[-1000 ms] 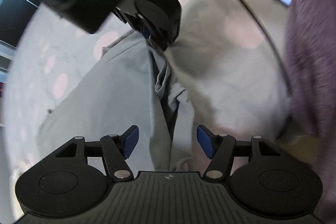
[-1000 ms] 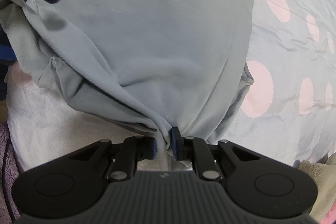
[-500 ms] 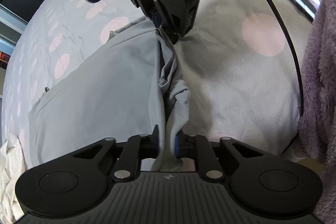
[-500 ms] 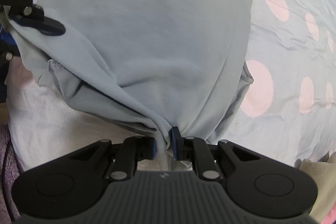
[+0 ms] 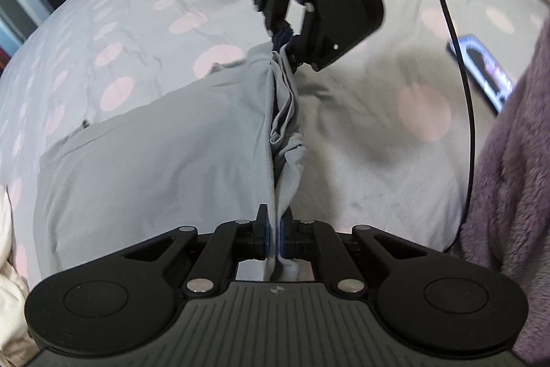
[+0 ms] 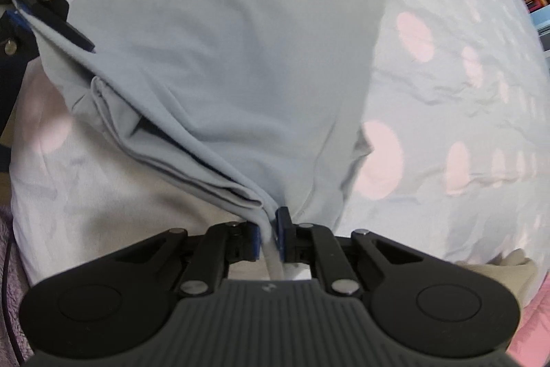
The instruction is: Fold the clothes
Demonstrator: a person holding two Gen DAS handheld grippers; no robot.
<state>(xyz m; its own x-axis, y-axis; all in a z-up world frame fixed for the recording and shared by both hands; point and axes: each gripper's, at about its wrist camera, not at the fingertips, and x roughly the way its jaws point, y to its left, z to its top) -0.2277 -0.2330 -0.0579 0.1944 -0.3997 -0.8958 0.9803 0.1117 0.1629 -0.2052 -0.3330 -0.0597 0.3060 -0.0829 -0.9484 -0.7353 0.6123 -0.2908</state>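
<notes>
A light grey garment (image 5: 154, 143) lies spread on a bed, with its near edge bunched and lifted. In the left wrist view my left gripper (image 5: 273, 224) is shut on one end of this folded edge. The right gripper (image 5: 285, 38) shows beyond it, pinching the other end. In the right wrist view my right gripper (image 6: 268, 231) has the grey garment (image 6: 240, 57) between its blue pads. Its jaws are closing tighter on the cloth. The left gripper (image 6: 22, 14) grips the same edge at the upper left, and the edge hangs taut between the two.
The bed cover (image 5: 120, 23) is pale with pink dots. A phone (image 5: 488, 74) lies on it at the right, near a black cable (image 5: 462, 92) and a purple fleece sleeve (image 5: 515, 195). White cloth (image 5: 8, 263) lies at the left and beige cloth (image 6: 498, 267) at the lower right.
My left gripper went from open over the garment's edge to shut on it. Both grippers then rose and pulled the edge up and taut. The right kept its grip throughout.
</notes>
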